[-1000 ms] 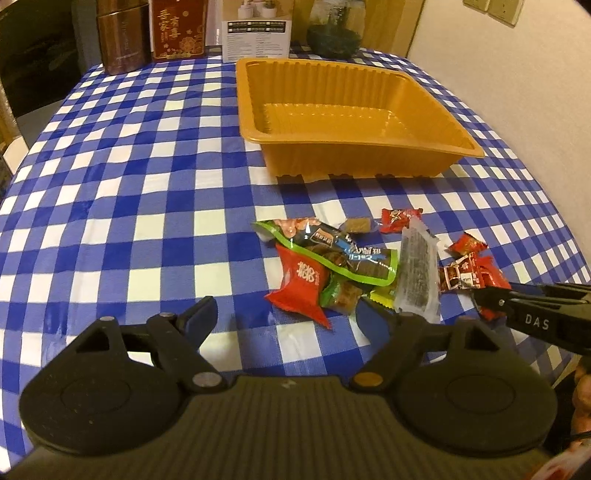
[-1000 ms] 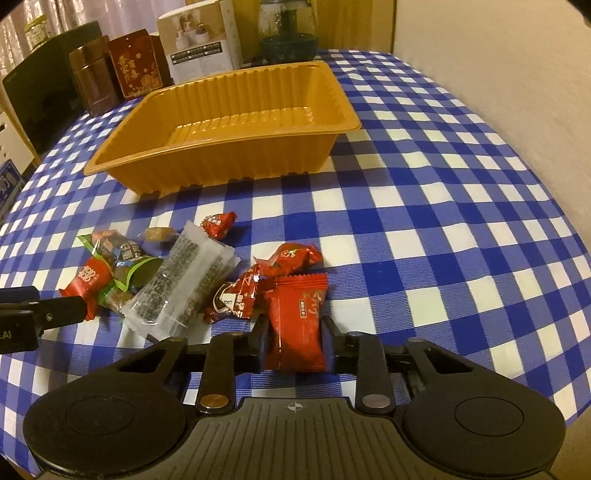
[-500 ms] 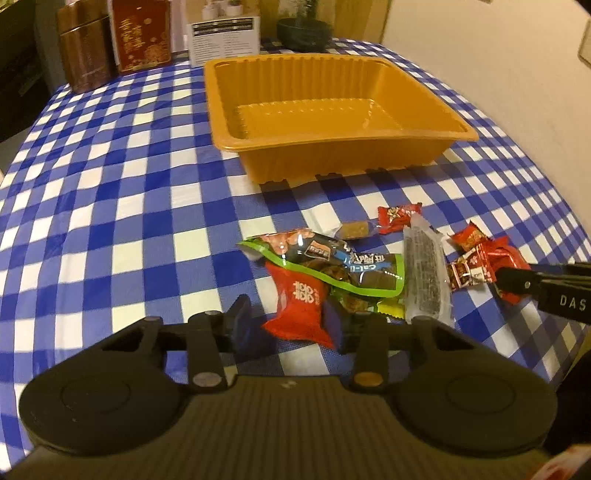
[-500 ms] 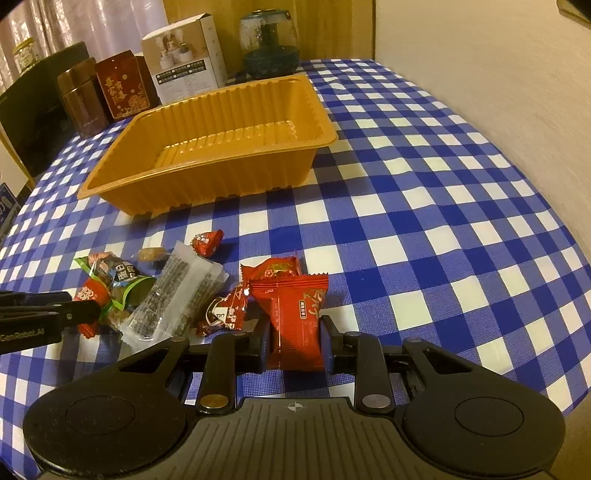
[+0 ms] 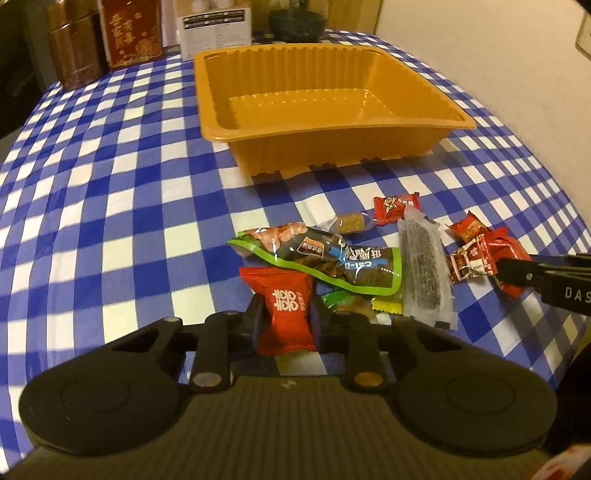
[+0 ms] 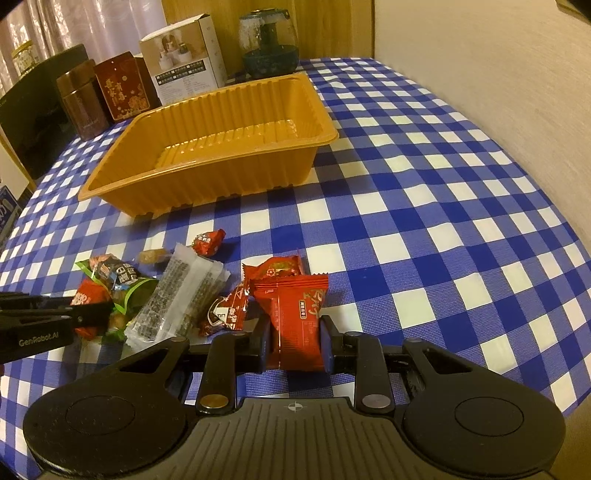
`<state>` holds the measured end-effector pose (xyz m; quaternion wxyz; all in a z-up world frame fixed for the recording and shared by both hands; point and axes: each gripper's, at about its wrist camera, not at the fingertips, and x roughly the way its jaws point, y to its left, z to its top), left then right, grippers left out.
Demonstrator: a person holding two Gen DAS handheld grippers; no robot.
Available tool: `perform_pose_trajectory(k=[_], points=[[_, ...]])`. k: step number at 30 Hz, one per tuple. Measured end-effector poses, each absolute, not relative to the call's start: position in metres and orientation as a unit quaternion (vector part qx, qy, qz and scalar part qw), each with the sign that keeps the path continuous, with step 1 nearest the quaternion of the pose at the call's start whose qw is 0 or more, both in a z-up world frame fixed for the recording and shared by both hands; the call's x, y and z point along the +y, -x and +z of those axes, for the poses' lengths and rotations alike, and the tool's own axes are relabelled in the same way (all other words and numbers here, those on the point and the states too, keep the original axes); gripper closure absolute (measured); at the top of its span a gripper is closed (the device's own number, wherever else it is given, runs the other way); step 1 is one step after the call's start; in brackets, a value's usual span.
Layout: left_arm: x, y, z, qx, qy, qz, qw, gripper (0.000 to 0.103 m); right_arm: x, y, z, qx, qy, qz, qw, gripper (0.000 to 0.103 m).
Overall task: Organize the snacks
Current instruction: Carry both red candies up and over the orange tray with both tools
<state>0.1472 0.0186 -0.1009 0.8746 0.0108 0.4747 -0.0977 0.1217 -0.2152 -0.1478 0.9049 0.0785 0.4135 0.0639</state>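
Note:
An empty orange tray [image 5: 424,127] [image 6: 207,181] stands on the blue checked tablecloth beyond a pile of snacks. My left gripper [image 5: 286,317] is shut on a red snack packet [image 5: 286,306] at the pile's near left. My right gripper [image 6: 295,332] is shut on another red snack packet [image 6: 297,314] at the pile's right. Beside them lie a green-edged bag [image 5: 332,258], a clear seaweed pack [image 5: 423,269] [image 6: 177,299] and small red candies [image 5: 397,206] [image 6: 208,242].
At the table's far edge stand a brown tin [image 5: 74,59], a red box [image 5: 129,33], a white box [image 6: 184,62] and a glass jar [image 6: 267,44]. A wall [image 6: 498,74] runs along the right side.
My left gripper moved forward to the pile and shut on the red packet. My right gripper kept its hold on the other red packet and lifted it slightly.

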Motion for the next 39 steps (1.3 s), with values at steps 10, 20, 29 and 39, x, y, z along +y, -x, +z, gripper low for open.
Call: perform_pose_trajectory(k=[10,20,29,39], points=[[0.022,-0.119,-0.072,0.461,0.008,-0.074,0.884,0.08,-0.215,-0.114,-0.126,0.395,-0.089,0.07,0.912,0.076],[0.01,-0.105,-0.044,0.443,0.03,-0.082,0.892,0.08,-0.211,-0.102,-0.099,0.378,-0.085,0.085,0.918,0.076],[0.006,-0.107,-0.021,0.426,0.039,-0.084,0.9,0.08,-0.211,-0.097,-0.08,0.365,-0.08,0.093,0.923,0.076],[0.001,-0.127,-0.006,0.41,0.036,-0.087,0.907,0.08,-0.213,-0.114,-0.067,0.352,-0.082,0.101,0.927,0.076]])
